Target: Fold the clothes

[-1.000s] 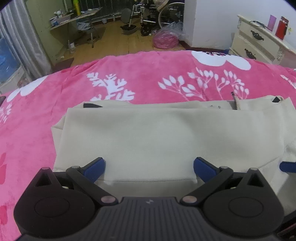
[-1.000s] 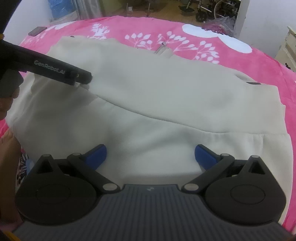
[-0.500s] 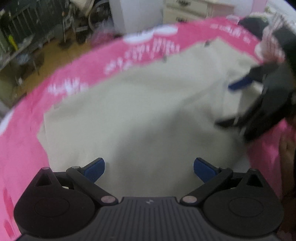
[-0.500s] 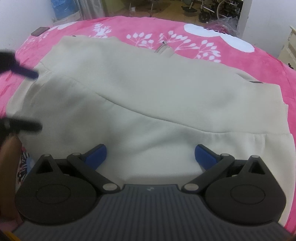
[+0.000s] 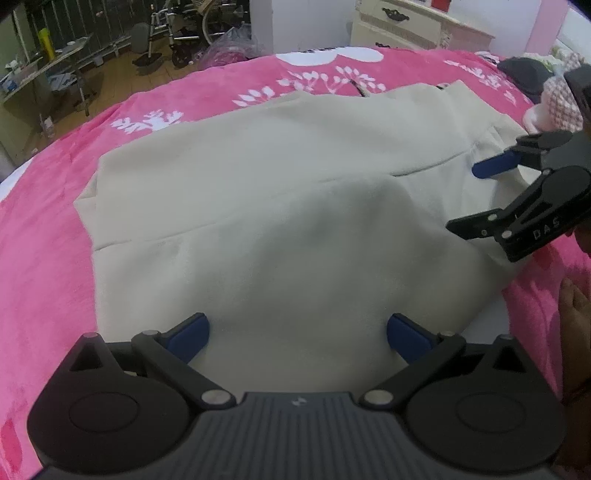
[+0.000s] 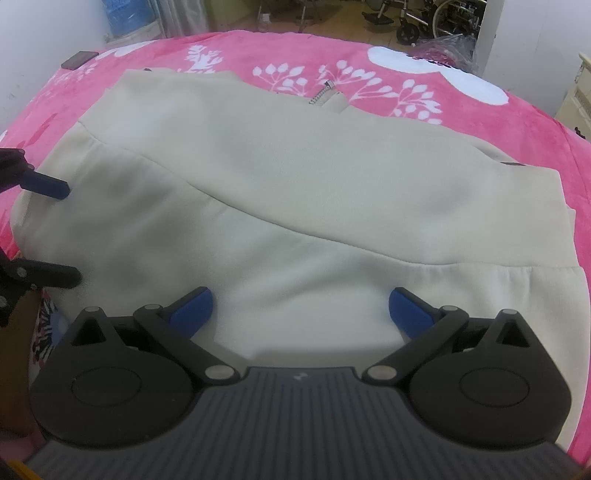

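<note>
Cream garment (image 6: 295, 192) near edge hidden behind spread fingers (image 6: 190, 308)

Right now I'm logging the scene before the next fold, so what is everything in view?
Cream fabric garment with a zipper: one, cream, spread flat on the bed.
Pink fleece blanket with white flower print: one, covering the bed under the garment.
Dark flat phone-like object: one, far left corner of the bed.
Cream wooden dresser with dark handles: one, beyond the bed.
Wheelchairs: dark, count unclear, on the wooden floor behind.
Pink plastic bag: one, on the floor.
Left tool: black with blue pads, open, above the garment's near edge.
Right tool: same, open, over the garment.
</note>
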